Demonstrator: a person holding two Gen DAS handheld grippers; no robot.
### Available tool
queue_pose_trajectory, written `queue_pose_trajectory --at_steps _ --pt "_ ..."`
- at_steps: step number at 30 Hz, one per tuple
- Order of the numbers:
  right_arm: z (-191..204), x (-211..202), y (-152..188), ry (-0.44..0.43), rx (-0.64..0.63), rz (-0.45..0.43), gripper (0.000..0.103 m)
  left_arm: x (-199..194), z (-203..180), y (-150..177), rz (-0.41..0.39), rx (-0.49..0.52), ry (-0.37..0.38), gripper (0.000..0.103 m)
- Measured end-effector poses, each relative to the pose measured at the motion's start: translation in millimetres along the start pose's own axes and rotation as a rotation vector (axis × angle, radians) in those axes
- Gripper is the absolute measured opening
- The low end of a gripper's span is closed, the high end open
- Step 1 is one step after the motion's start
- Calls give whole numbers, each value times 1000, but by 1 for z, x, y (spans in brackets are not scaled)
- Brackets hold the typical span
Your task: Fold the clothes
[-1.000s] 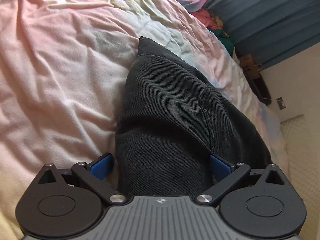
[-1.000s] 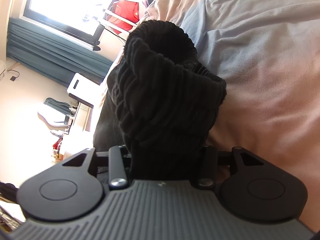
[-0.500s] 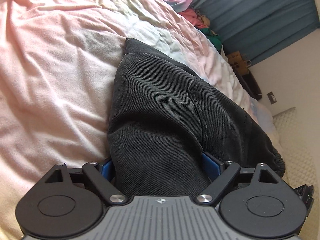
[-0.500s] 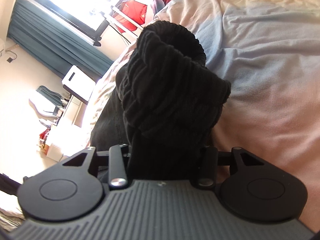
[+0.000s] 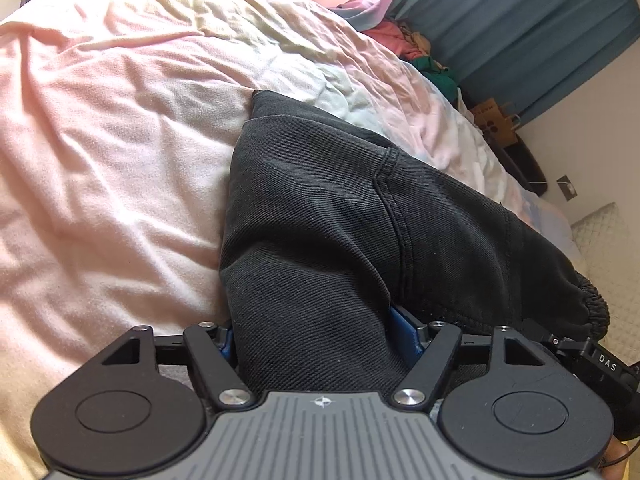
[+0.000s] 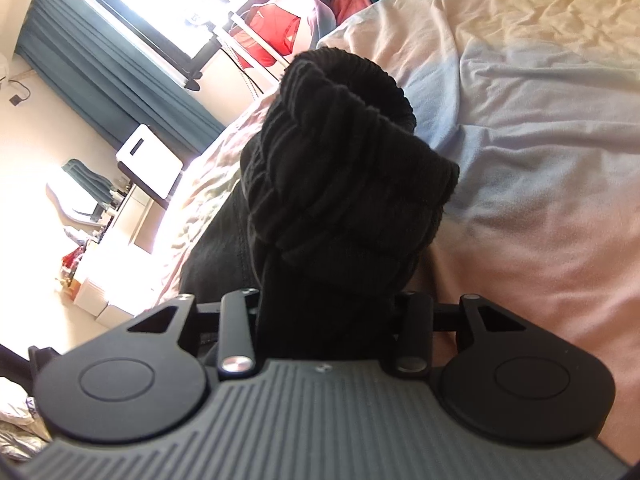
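Observation:
A black garment [image 5: 340,216] with a stitched seam lies on the pastel bedsheet [image 5: 100,160]. Its near edge is bunched between the blue pads [image 5: 404,330] of my left gripper [image 5: 314,334]. The jaws are closing and the pads press the fabric from both sides. The garment's ribbed elastic band [image 5: 596,304] shows at the right edge of the left wrist view. In the right wrist view that ribbed band [image 6: 344,168] stands up in a thick gathered wad from my right gripper [image 6: 328,320]. Its jaws are closing on the band, and the fingers are hidden by cloth.
A heap of coloured clothes [image 5: 416,52] lies at the far end of the bed, by blue curtains [image 5: 520,20]. A cardboard box [image 5: 494,124] stands on the floor beyond. A red garment [image 6: 272,36] hangs on a rack under the window, near a white desk [image 6: 148,160].
The left jaws have narrowed from wide apart onto the black fabric, which now bunches between the pads. The right gripper has risen a little with the ribbed band, and both views have rolled.

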State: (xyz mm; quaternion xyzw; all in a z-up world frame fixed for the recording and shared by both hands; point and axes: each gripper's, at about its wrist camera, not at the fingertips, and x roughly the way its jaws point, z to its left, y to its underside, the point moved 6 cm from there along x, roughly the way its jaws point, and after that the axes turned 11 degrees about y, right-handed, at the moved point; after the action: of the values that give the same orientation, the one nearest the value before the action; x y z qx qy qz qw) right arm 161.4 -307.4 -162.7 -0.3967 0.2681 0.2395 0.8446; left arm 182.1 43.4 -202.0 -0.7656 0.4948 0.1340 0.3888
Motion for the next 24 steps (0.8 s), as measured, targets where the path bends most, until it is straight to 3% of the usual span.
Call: queue_pose_trajectory --at_steps 2,9,16,19,24 --pt "5 -4 -4 -13 -13 -13 40 -3 -10 -2 3 36 -25 57" --pt "20 -25 -28 -63 -12 -66 35 -22 -57 -28 24 77 -88 47" --pt "-8 -63 -86 -74 77 -168 34 0 -160 -77 9 133 -47 45" --pt "-41 -85 -130 -59 132 -221 34 55 -235 -104 14 182 -2 45" --pt "-122 -125 -213 -4 226 -355 34 175 -350 -104 28 224 117 45"
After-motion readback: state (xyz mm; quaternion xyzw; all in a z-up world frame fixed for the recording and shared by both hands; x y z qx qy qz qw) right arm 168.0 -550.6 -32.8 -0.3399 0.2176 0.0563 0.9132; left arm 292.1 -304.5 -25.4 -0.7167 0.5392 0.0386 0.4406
